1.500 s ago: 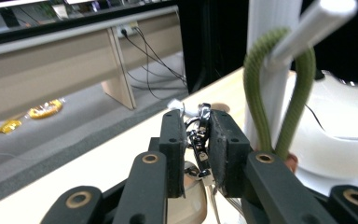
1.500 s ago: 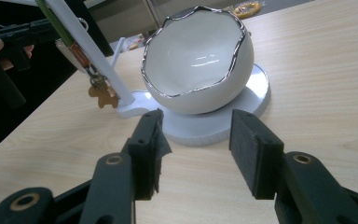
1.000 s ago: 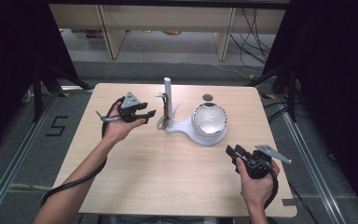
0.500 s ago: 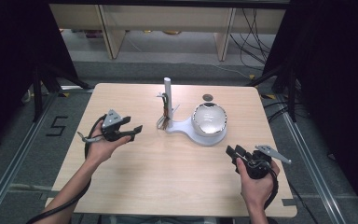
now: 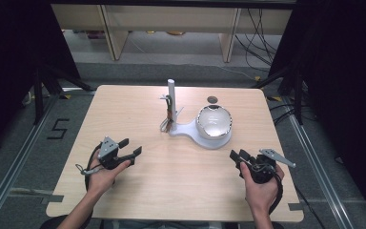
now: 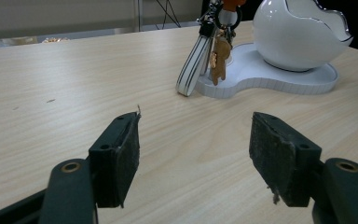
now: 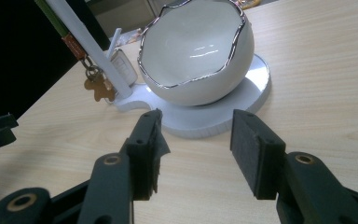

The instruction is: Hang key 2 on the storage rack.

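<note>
Two grippers rest low over the wooden table (image 5: 171, 186), both empty. At the table's far middle stands a white stand (image 5: 190, 130) carrying an egg-shaped bowl (image 5: 214, 121) on its right and an upright post (image 5: 171, 102) on its left. A key bunch (image 6: 205, 56) hangs from the post. The left gripper (image 5: 131, 148), near left, has jaws spread wide. The right gripper (image 5: 237, 156), near right, is likewise spread, well apart from the stand.
</note>
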Available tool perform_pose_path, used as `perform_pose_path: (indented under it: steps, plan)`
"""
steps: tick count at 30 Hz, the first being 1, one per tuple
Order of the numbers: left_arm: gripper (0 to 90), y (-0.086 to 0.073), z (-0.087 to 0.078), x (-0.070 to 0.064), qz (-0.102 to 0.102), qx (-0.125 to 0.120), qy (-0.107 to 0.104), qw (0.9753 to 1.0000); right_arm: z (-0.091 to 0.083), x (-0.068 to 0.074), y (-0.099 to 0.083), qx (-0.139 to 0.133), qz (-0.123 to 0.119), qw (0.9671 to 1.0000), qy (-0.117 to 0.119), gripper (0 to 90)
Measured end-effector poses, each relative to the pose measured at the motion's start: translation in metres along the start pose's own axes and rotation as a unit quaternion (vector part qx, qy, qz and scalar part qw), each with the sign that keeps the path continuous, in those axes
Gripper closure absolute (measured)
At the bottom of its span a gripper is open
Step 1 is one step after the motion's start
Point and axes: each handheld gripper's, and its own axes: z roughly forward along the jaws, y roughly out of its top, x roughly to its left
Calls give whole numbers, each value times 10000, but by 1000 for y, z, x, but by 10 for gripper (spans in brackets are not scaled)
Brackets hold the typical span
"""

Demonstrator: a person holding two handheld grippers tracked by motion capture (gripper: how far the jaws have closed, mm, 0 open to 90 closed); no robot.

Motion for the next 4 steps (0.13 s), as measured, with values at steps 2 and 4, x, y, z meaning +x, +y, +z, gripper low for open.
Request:
perform_pose_path:
  steps: [2,4]
  plan:
    - [330,-3,-1,-3,-12,-43,-16,10000,1,2,-1,9,140,9999,38,537]
    - [332,-3,-1,-3,37,-87,-14,10000,0,2,-1,64,189,9997,111,536]
